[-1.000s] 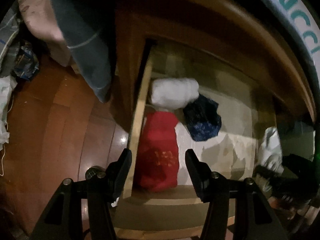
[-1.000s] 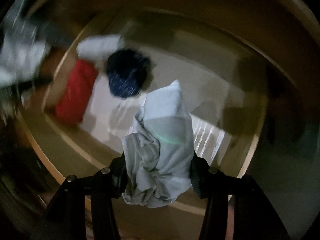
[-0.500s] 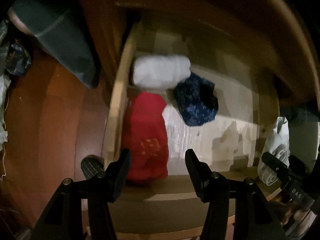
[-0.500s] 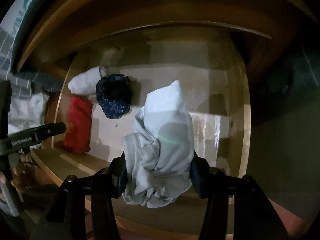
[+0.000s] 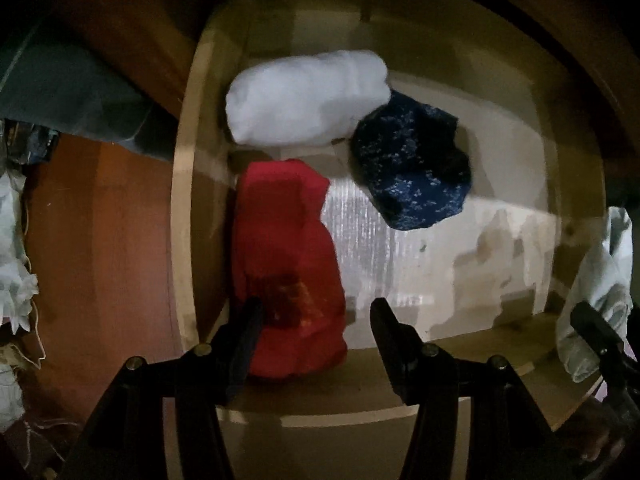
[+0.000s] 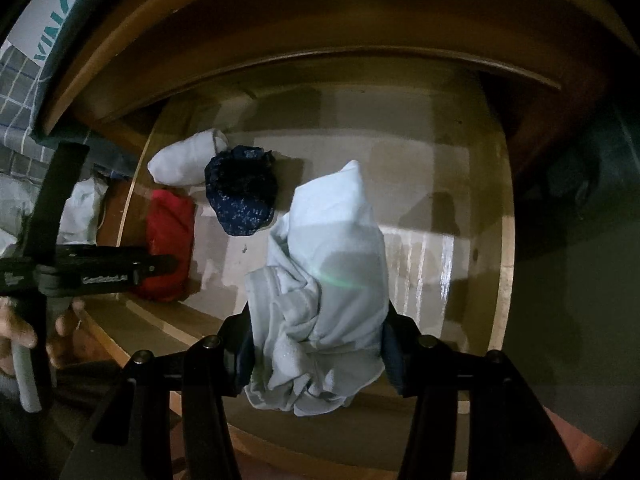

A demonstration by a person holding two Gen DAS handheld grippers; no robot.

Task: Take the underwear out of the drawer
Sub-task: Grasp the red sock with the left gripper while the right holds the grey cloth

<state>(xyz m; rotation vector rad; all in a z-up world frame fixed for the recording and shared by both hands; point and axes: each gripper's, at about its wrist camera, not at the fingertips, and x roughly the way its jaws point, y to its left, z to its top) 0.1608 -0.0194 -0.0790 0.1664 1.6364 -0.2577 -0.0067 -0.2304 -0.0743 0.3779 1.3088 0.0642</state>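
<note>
The wooden drawer [image 5: 182, 200] stands pulled out. Inside lie a red folded underwear [image 5: 288, 264], a white roll [image 5: 308, 98] and a navy patterned bundle [image 5: 412, 164]. My left gripper [image 5: 316, 320] points straight down over the red piece, open; its left finger overlaps the red cloth and the right finger stands off it. My right gripper [image 6: 316, 340] is shut on a pale blue underwear [image 6: 328, 280], held above the drawer floor [image 6: 420, 184]. The left gripper [image 6: 160, 266] shows at that view's left edge, over the red piece [image 6: 170, 240].
Reddish wood floor [image 5: 100, 240] lies left of the drawer, with pale clothes [image 5: 12, 260] heaped at the edge and a dark teal cloth [image 5: 72, 96] hanging over it. The cabinet's front rail [image 6: 320, 20] overhangs the drawer's back. A hand [image 6: 16, 328] holds the left tool.
My left gripper has come down and moved over the drawer, so the red piece now sits between its fingers. The right gripper rose a little with the pale underwear, then stayed still.
</note>
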